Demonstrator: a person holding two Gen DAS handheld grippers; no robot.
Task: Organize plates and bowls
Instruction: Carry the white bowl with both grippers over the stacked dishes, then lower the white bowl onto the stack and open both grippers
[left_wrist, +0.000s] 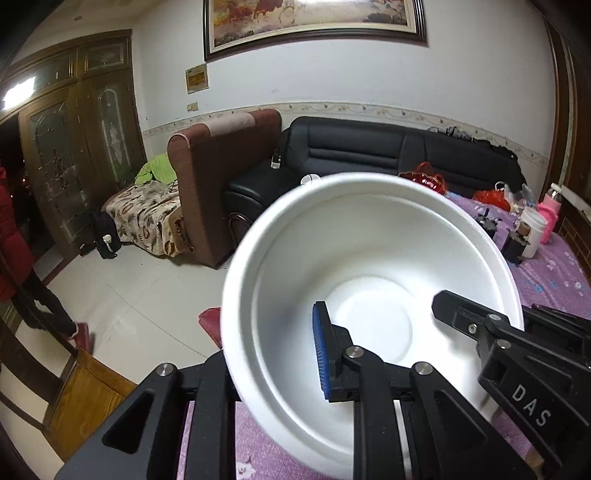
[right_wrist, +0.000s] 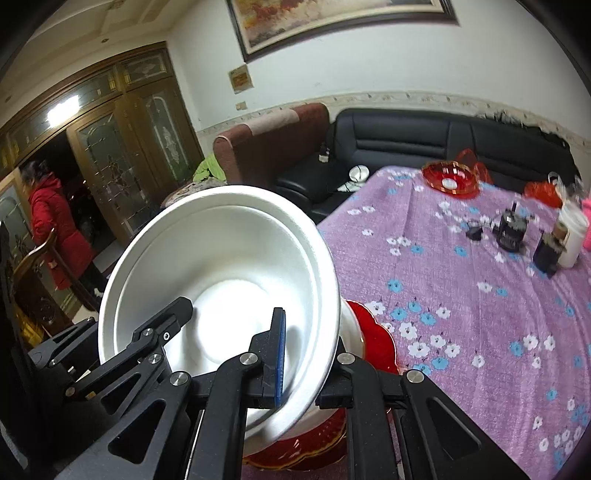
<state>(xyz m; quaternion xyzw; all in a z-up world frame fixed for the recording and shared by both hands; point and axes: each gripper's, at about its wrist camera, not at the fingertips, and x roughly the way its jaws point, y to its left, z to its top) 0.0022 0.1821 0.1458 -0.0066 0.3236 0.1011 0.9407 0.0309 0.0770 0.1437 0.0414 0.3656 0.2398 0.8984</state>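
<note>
A white bowl (left_wrist: 369, 258) fills the left wrist view, tilted and lifted above the purple flowered tablecloth (left_wrist: 554, 273). My left gripper (left_wrist: 280, 354) is shut on its left rim, with the blue-padded finger (left_wrist: 320, 350) inside the bowl. The other gripper's black finger (left_wrist: 465, 314) reaches over its right rim. In the right wrist view the same bowl (right_wrist: 221, 258) is tilted, and my right gripper (right_wrist: 306, 362) is shut on its right rim, blue pad (right_wrist: 280, 354) inside. Red plates (right_wrist: 373, 343) lie under the bowl.
A red glass dish (right_wrist: 448, 177) sits at the table's far edge. A white jar (right_wrist: 572, 236) and small dark objects (right_wrist: 509, 229) stand at the right. Sofas (right_wrist: 406, 147) lie beyond the table. A person in red (right_wrist: 55, 229) stands by the door.
</note>
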